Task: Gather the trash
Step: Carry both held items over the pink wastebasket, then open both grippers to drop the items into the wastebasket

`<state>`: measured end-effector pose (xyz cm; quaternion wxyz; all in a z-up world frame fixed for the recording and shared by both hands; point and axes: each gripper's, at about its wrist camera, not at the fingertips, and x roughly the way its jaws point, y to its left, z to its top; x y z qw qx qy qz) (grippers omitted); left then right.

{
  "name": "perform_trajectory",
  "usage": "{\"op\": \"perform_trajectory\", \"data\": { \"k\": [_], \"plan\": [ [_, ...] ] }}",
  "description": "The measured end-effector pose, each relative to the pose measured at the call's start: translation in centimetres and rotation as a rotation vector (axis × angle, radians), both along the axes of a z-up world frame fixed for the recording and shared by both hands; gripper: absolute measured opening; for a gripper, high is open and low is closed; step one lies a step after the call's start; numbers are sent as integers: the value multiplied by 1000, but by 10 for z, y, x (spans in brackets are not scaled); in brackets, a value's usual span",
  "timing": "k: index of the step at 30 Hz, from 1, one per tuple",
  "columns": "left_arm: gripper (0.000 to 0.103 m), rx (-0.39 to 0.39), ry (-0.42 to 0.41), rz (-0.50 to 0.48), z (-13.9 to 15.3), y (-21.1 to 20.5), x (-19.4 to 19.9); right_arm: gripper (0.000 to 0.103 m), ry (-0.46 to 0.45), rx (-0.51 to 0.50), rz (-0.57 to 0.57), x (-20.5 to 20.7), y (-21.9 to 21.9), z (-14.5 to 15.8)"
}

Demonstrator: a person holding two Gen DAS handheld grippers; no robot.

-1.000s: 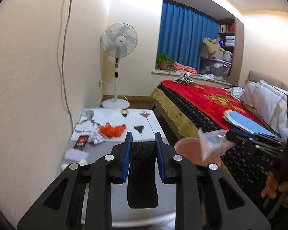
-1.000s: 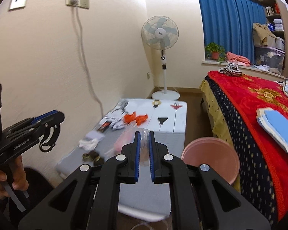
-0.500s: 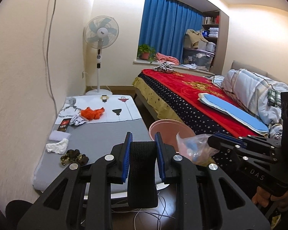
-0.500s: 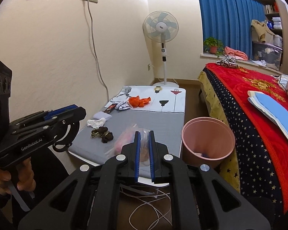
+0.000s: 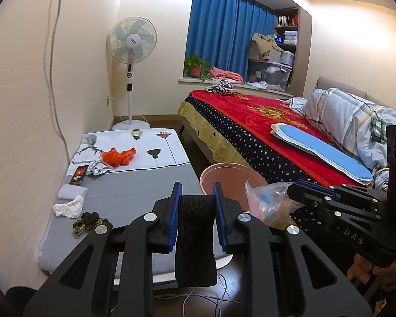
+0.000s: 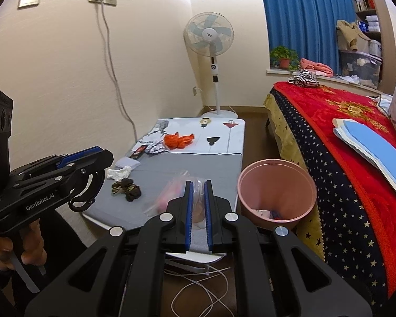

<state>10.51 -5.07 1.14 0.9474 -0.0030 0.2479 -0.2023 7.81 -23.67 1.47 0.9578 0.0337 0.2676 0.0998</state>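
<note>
My right gripper [image 6: 197, 185] is shut on a clear plastic bag [image 6: 171, 195] with pink and blue bits inside; the bag also shows in the left wrist view [image 5: 270, 202], hanging by the pink bin [image 5: 224, 174]. The pink bin [image 6: 277, 185] stands on the floor between the low table and the bed, with some trash at its bottom. My left gripper [image 5: 196, 187] is open and empty, with only its own black strap between the fingers; it also shows at the left of the right wrist view [image 6: 92, 158]. On the table lie an orange wrapper [image 6: 178, 140], a white tissue [image 6: 118, 172] and a dark crumpled wrapper [image 6: 126, 187].
The low grey and white table [image 6: 198, 163] stands against the wall. A bed with a red blanket [image 6: 343, 132] is on the right. A standing fan [image 6: 211, 52] is at the back. White cables [image 6: 206, 285] lie on the floor. A dark packet [image 5: 79, 175] lies on the table.
Both grippers have pulled back from the table and up. The view now takes in the whole table, the bin and the floor cables. The right gripper still holds the bag.
</note>
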Motion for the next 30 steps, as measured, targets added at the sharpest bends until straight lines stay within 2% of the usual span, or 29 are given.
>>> {"op": "perform_trajectory", "data": {
  "k": [10, 15, 19, 22, 27, 30],
  "plan": [
    [24, 2, 45, -62, -3, -45, 65, 9, -26, -44, -91, 51, -43, 9],
    [24, 31, 47, -102, -9, -82, 105, 9, 10, -76, -184, 95, -83, 2],
    [24, 11, 58, -147, -14, -111, 139, 9, 21, -99, -230, 127, -104, -6],
    [24, 11, 65, -168, -27, -135, 166, 9, 39, -110, -256, 151, -117, -21],
    [24, 33, 126, -188, -63, -170, 213, 10, 147, -96, -313, 190, -139, -57],
    [24, 30, 154, -199, -82, -185, 234, 10, 171, -121, -317, 207, -144, -68]
  ]
}}
